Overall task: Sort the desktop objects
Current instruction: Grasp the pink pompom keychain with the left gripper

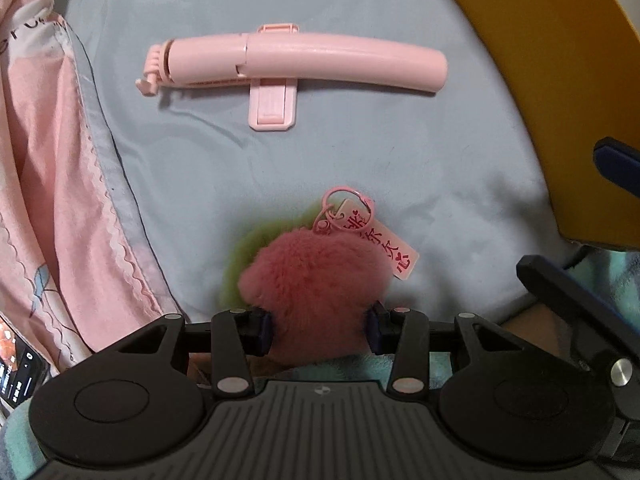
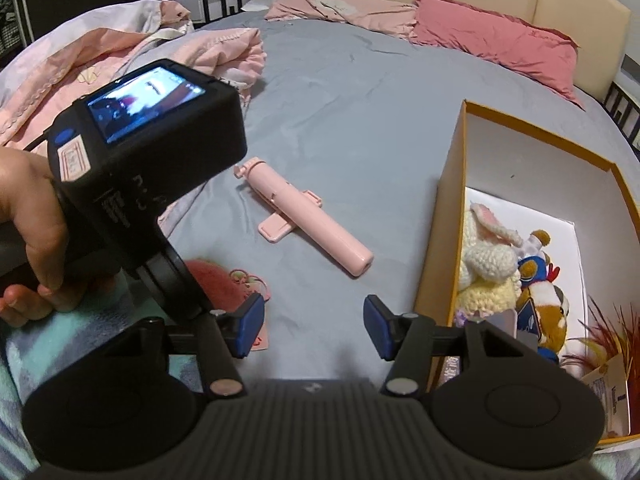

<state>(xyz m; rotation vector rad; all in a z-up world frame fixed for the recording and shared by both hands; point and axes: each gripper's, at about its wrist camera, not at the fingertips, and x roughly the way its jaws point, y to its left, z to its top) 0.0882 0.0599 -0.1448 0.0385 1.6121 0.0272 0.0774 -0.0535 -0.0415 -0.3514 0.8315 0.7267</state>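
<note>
A pink fluffy pom-pom keychain (image 1: 316, 280) with green fur, a pink ring and a pink tag lies on the grey-blue bedsheet. My left gripper (image 1: 320, 326) has a blue pad on each side of the pom-pom, touching its fur. A pink selfie stick (image 1: 296, 62) lies flat beyond it; it also shows in the right wrist view (image 2: 306, 222). My right gripper (image 2: 314, 326) is open and empty above the sheet, left of the orange box (image 2: 452, 208). The keychain (image 2: 216, 280) shows partly behind the left gripper's body.
The orange box with white inside holds plush toys (image 2: 500, 264) and a red feathery item (image 2: 612, 336). A pink quilt (image 1: 52, 184) is bunched on the left. Pink pillows (image 2: 492, 36) lie by the headboard. A phone (image 1: 20, 376) lies at the lower left.
</note>
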